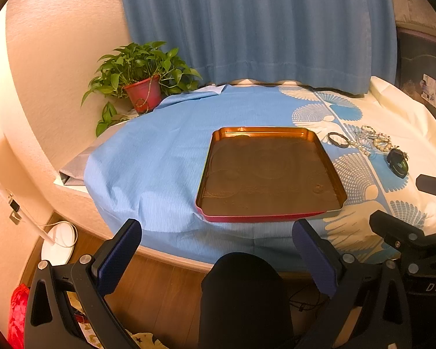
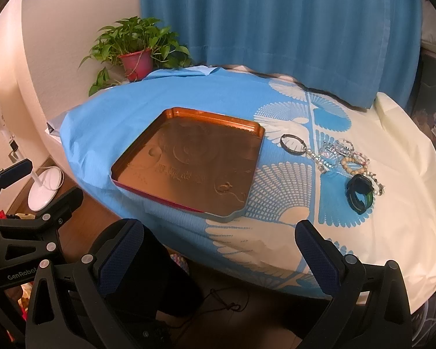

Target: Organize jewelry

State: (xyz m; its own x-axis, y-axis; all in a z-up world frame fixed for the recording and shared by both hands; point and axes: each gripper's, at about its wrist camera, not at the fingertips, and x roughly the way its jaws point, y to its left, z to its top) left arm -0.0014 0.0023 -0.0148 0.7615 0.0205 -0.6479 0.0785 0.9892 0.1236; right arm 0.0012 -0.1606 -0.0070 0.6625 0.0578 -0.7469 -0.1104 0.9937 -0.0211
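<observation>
Black tongs [image 1: 218, 238], blue textured pads [image 2: 117, 250]

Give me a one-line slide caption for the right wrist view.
Open right gripper faces an empty tray, with bracelets and a dark watch waiting beside it on the cloth.

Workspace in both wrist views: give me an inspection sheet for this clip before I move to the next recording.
Surface: table under a blue and cream cloth, wrinkled but bare at the near edge.
Job's things: tray holds nothing; metal ring, bead bracelets and a black watch lie on the cloth to its right.
Clutter: nothing seen on the table beyond these.
Grippers: left gripper and right gripper hover off the near edge, jaws open, holding nothing.
Cables: thin dark cord on the floor; white cord by the fan base.
Surroundings: potted plant, blue curtain, a dark-clad knee.
</observation>
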